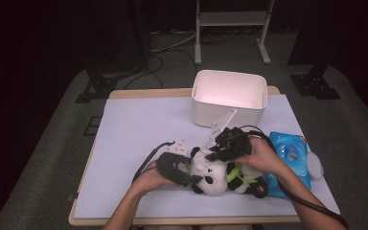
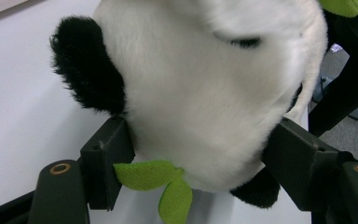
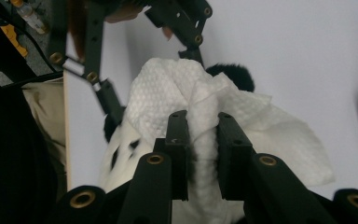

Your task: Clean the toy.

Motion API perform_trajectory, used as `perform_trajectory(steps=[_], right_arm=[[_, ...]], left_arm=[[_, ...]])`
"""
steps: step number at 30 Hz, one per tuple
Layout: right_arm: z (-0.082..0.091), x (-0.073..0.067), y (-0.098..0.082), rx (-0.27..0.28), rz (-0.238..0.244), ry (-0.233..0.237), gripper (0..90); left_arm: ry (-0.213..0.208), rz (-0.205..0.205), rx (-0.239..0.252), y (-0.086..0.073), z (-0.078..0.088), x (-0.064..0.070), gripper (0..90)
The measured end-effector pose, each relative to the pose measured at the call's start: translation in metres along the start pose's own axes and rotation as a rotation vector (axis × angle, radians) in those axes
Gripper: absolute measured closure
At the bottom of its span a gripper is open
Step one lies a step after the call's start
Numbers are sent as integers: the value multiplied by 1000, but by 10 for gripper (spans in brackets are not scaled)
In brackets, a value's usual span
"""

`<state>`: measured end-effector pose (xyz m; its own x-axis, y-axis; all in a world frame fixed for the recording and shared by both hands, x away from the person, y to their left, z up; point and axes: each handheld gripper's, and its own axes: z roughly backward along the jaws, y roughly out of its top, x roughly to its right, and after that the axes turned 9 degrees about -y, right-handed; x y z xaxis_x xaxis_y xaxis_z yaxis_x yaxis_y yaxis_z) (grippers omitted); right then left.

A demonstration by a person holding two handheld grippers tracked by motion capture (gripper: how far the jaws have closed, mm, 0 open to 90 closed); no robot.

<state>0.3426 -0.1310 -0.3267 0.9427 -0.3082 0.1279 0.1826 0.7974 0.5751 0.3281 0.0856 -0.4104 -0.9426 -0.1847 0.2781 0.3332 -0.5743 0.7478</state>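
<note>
Left claw [image 2: 196,154] clamps panda [image 2: 205,93] head; right claw [image 3: 200,140] pinches wipe [image 3: 177,93]: keep wiping beyond its tips, steady

My left forearm entering from below, left gripper [image 1: 184,173] lying low and pointing right, jaws spread wide and pressed, my right hand [image 1: 261,155] above, right gripper [image 1: 214,149] angled left, jaws nearly closed, pinching.

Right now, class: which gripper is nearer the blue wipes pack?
Right. The right gripper pinches a white wipe over the panda, beside the blue wipes pack; the left gripper clamps the panda's head, farther away.
</note>
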Motion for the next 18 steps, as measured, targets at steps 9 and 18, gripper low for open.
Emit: perform_trajectory(steps=[9, 18], right_arm=[[21, -21, -24, 30, -3, 1, 761], [15, -39, -27, 3, 34, 7, 765]], left_arm=[[0, 20, 5, 0, 0, -2, 276], [5, 28, 10, -1, -1, -3, 276]])
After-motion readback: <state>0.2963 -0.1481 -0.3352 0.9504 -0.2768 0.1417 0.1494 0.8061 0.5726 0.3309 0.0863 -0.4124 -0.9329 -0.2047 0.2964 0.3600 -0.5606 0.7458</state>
